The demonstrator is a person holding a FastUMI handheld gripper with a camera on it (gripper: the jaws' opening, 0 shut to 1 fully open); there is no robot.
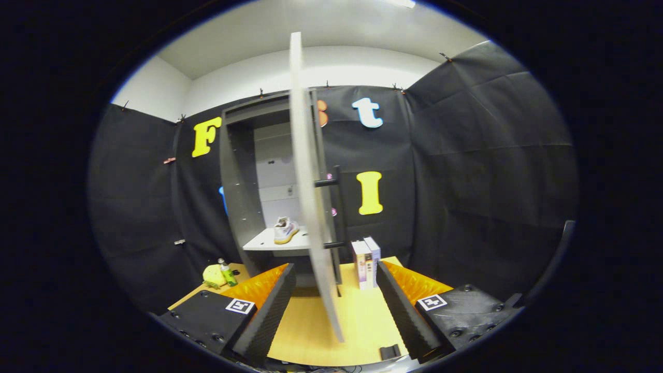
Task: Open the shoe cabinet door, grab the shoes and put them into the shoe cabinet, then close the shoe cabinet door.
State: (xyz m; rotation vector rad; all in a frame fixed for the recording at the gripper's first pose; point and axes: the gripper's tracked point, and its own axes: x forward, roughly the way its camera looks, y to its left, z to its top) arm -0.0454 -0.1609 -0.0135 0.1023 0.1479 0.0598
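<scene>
A grey shoe cabinet (235, 186) stands on the wooden table (362, 316) ahead of me. Its door (311, 197) is swung out edge-on toward me, with a dark bar handle (339, 207) on its right face. A white shoe with a tan sole (285, 230) rests on the cabinet's lower shelf (264, 242). My gripper (335, 305) is open; the door's lower edge hangs between the two fingers, and neither finger touches it.
Upright books or boxes (365, 261) stand just right of the door, beyond my right finger. A small green bottle (227, 273) and a yellow object (213, 274) sit at the table's left corner, beyond my left finger. Black cloth walls close in the booth.
</scene>
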